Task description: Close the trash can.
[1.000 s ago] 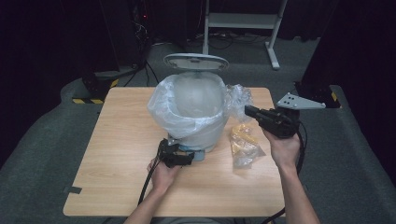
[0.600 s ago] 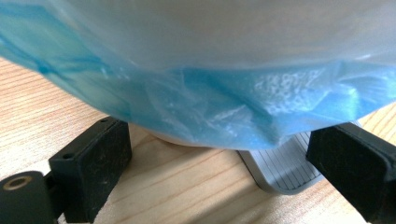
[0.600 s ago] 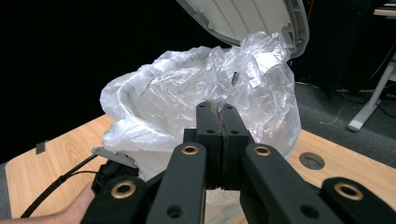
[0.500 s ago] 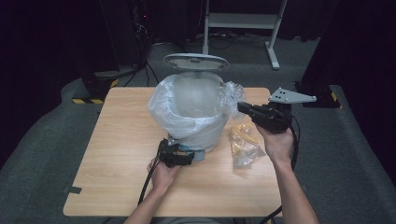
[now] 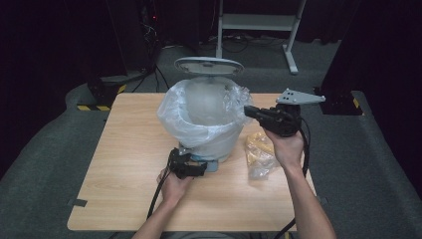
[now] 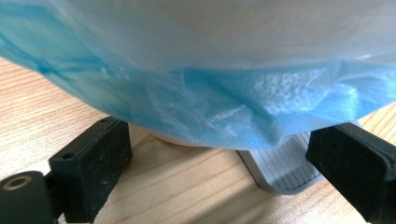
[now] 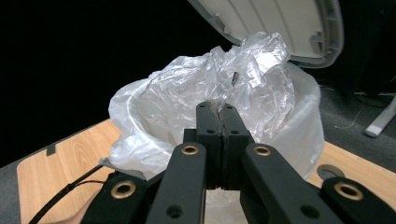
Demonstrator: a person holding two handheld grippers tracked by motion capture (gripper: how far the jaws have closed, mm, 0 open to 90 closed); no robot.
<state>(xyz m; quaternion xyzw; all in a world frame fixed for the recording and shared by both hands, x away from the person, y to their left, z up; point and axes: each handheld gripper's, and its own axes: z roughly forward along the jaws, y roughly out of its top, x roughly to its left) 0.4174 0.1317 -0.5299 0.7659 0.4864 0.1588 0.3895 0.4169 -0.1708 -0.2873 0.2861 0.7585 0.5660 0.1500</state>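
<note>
The work in hand looks like fitting the thin clear plastic liner bag (image 5: 199, 127) into the small white pedal bin (image 5: 211, 144) that stands mid-table, its grey lid (image 5: 209, 65) tipped up at the back. The bag already drapes over most of the rim and hangs down the sides.

The right gripper (image 5: 251, 111) sits at the bin's right edge with its jaws clenched tight; in the right gripper view (image 7: 215, 112) a pinch of crinkled film seems caught between the tips, though the plastic is so sheer I cannot be sure how much is really held. The left gripper (image 5: 196, 168) rests low at the bin's foot. In the left gripper view its jaws stand apart on either side of the base and the grey ribbed pedal (image 6: 282, 169), pressing on nothing I can see, so I read it as released and merely steadying the spot.

Just right of the bin, on the pale wooden table (image 5: 124, 164), lies a crumpled clear packet with yellow contents (image 5: 259, 152), untouched.

Next, I judge, the pinched edge needs drawing outward and down over the rim on that side, gently, since the film would tear or slip free.

Against a second ago, the right gripper has travelled leftward from beside the bin to its rim; the left has not shifted.
</note>
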